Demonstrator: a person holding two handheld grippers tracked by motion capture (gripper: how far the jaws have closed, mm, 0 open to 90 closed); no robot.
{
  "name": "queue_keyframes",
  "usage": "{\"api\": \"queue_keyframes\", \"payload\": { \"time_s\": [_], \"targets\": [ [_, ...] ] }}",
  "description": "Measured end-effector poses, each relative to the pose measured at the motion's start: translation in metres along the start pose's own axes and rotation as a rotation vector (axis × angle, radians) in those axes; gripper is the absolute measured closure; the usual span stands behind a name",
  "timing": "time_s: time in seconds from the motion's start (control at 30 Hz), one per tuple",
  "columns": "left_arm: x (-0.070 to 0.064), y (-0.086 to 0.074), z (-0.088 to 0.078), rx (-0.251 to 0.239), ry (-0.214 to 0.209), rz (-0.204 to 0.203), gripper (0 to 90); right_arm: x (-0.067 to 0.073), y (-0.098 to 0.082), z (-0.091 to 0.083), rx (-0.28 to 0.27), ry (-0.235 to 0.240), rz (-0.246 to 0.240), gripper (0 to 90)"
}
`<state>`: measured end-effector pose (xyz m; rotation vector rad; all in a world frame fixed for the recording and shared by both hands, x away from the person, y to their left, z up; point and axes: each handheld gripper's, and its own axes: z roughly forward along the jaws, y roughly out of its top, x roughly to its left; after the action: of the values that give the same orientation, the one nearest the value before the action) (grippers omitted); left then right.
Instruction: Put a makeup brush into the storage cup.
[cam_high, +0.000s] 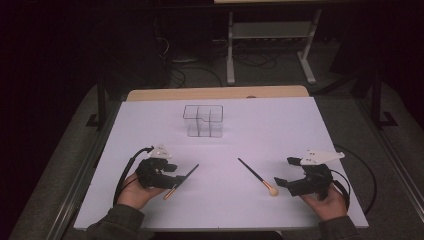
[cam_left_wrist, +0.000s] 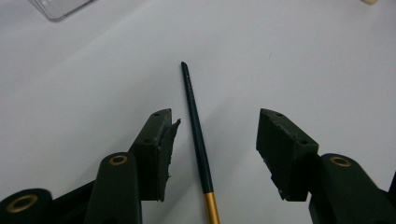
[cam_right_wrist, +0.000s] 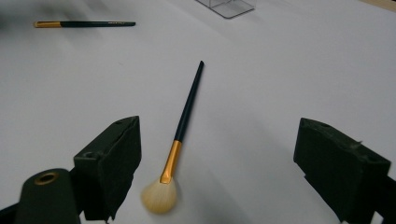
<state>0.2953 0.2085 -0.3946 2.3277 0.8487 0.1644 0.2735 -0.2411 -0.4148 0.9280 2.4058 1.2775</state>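
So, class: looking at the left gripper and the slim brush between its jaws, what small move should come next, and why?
Probably close the left gripper on the slim brush: its dark handle already lies between the open jaws, untouched by either pad, flat on the white table.

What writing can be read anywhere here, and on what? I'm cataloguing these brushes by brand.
No text can be read.
Slim brush: faint marks near the tip of its dark handle, too small to read.
Fluffy brush: no print on its handle or gold ferrule.
Clear organizer: no label visible.
Left gripper and right gripper: no markings on the jaws.
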Motion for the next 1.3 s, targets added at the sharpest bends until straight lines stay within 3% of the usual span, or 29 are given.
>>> {"api": "queue_keyframes", "payload": {
  "time_s": [0.17, 0.33, 0.6, 0.63, 0.93, 1.3],
  "targets": [
    [-0.001, 0.002, 0.009, 0.032, 0.004, 0.009, 52.3, 0.001, 0.001, 0.000, -0.012, 0.017, 0.016, 14.2],
    [0.002, 0.004, 0.019, 0.084, 0.014, 0.016, 56.7, 0.003, 0.003, 0.000, -0.013, 0.018, 0.002, 14.2],
    [0.006, 0.002, 0.027, 0.133, 0.017, 0.007, 62.8, 0.003, 0.004, -0.001, -0.027, 0.024, 0.017, 14.2],
    [0.006, 0.001, 0.030, 0.135, 0.020, -0.011, 63.8, 0.003, 0.004, -0.001, -0.025, 0.024, 0.017, 14.2],
    [0.007, 0.000, 0.035, 0.192, 0.013, -0.007, 71.5, 0.003, 0.004, -0.001, -0.018, 0.022, 0.011, 14.2],
    [0.004, 0.001, 0.037, 0.202, 0.041, -0.008, 77.1, 0.004, 0.004, 0.001, -0.011, 0.021, 0.000, 14.2]
  ]
}}
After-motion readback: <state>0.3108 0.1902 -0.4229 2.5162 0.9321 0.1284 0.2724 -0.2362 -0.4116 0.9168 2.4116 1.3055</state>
